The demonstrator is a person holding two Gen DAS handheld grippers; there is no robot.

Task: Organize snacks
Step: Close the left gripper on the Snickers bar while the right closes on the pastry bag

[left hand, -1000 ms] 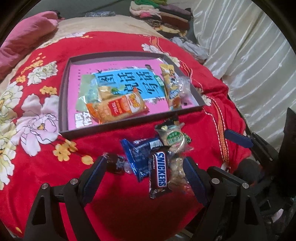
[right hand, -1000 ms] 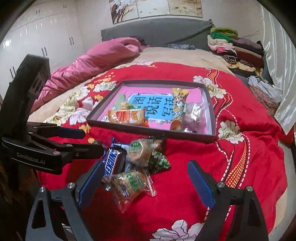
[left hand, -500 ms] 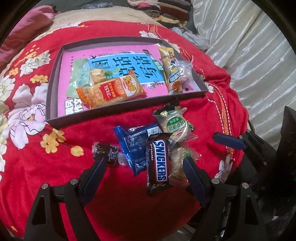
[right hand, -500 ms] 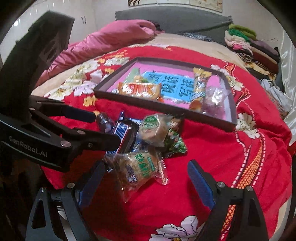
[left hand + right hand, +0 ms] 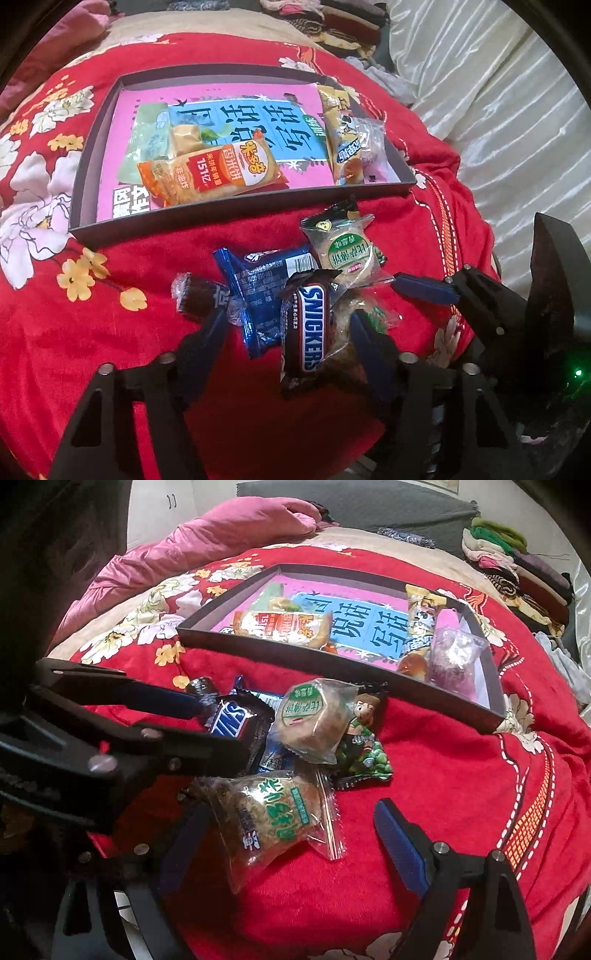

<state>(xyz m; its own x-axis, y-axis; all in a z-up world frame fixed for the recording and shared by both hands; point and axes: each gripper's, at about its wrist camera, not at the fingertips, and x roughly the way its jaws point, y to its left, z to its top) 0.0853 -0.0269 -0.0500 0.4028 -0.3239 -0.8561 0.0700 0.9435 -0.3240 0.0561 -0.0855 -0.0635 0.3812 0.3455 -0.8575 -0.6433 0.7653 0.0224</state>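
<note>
A dark tray (image 5: pixel 240 218) (image 5: pixel 295 657) with a pink printed sheet lies on the red floral cover and holds an orange cracker pack (image 5: pixel 218 173) and a yellow pack (image 5: pixel 340 136). In front of it is a loose pile: a Snickers bar (image 5: pixel 310 328) (image 5: pixel 236 716), a blue packet (image 5: pixel 266 291), a round green-label pastry (image 5: pixel 343 254) (image 5: pixel 314 720) and a dark candy (image 5: pixel 195 295). My left gripper (image 5: pixel 288 328) is closing, with the Snickers and blue packet between its pads; no pad visibly presses. My right gripper (image 5: pixel 291 834) is open around a clear green-lettered packet (image 5: pixel 273 812).
A green pea packet (image 5: pixel 364 746) lies right of the pile. A pink quilt (image 5: pixel 221 531) is bunched at the far left, folded clothes (image 5: pixel 517 561) are stacked at the far right, and a white drape (image 5: pixel 498 110) hangs past the bed's right edge.
Both grippers have dropped closer to the snack pile. The left jaws have narrowed around the Snickers and blue packet. The right jaws stay wide.
</note>
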